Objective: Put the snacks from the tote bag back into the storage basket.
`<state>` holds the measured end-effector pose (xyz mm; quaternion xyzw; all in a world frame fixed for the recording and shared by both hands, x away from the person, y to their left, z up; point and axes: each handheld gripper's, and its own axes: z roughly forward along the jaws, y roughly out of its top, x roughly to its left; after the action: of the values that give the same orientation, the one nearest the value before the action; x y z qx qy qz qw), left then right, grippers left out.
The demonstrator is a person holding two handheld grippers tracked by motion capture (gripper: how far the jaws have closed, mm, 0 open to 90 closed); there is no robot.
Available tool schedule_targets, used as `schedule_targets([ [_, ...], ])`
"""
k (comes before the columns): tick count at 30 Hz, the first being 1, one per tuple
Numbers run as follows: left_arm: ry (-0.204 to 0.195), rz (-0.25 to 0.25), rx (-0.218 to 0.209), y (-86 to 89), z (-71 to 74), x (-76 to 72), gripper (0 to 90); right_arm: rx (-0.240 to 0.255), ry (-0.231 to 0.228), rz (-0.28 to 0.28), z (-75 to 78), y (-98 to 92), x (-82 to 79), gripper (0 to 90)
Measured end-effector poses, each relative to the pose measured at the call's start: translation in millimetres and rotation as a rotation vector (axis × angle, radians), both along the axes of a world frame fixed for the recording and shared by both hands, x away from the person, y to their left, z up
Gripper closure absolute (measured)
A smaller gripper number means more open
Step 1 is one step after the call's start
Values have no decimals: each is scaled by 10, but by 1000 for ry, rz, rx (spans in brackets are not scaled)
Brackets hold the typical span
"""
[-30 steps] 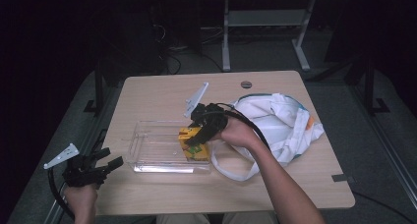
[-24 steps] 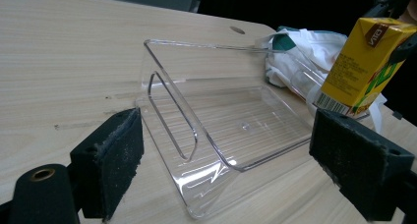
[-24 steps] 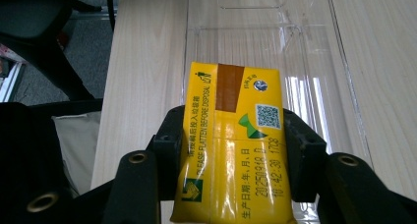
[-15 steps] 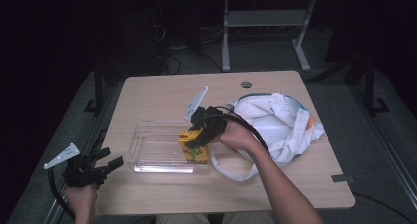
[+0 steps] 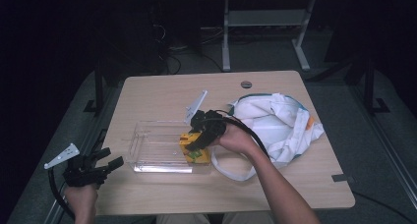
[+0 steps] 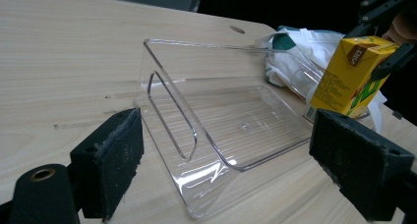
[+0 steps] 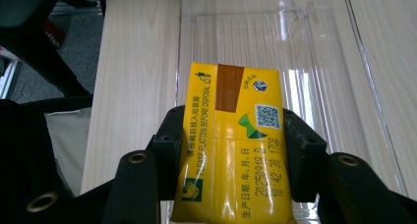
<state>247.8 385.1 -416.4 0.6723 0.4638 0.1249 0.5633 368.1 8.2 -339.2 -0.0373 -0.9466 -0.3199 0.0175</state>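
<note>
A yellow drink carton (image 5: 193,147) (image 6: 353,76) (image 7: 231,143) stands at the right end of a clear plastic tray (image 5: 157,150) (image 6: 231,130) (image 7: 319,57) on the wooden table. My right gripper (image 5: 199,138) (image 7: 230,148) is shut on the carton, its black pads pressing both sides. My left gripper (image 5: 105,166) (image 6: 246,170) hovers off the table's left front corner, open, with nothing between its jaws, pointing at the tray's near end.
A white cloth bag (image 5: 278,123) (image 6: 295,49) with teal trim lies crumpled to the right of the tray. The table (image 5: 162,94) has a round cable hole (image 5: 246,84) near its far edge. Dark floor and a desk frame (image 5: 265,22) lie beyond.
The right gripper has shifted very slightly with the carton at the tray's right end. The left hand has stayed put.
</note>
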Motion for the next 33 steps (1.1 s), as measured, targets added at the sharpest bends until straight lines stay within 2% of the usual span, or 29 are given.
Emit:
schedule_targets([
  [33, 1, 1, -2, 8, -7, 1, 126, 2, 21, -17, -286, 8, 16, 514],
])
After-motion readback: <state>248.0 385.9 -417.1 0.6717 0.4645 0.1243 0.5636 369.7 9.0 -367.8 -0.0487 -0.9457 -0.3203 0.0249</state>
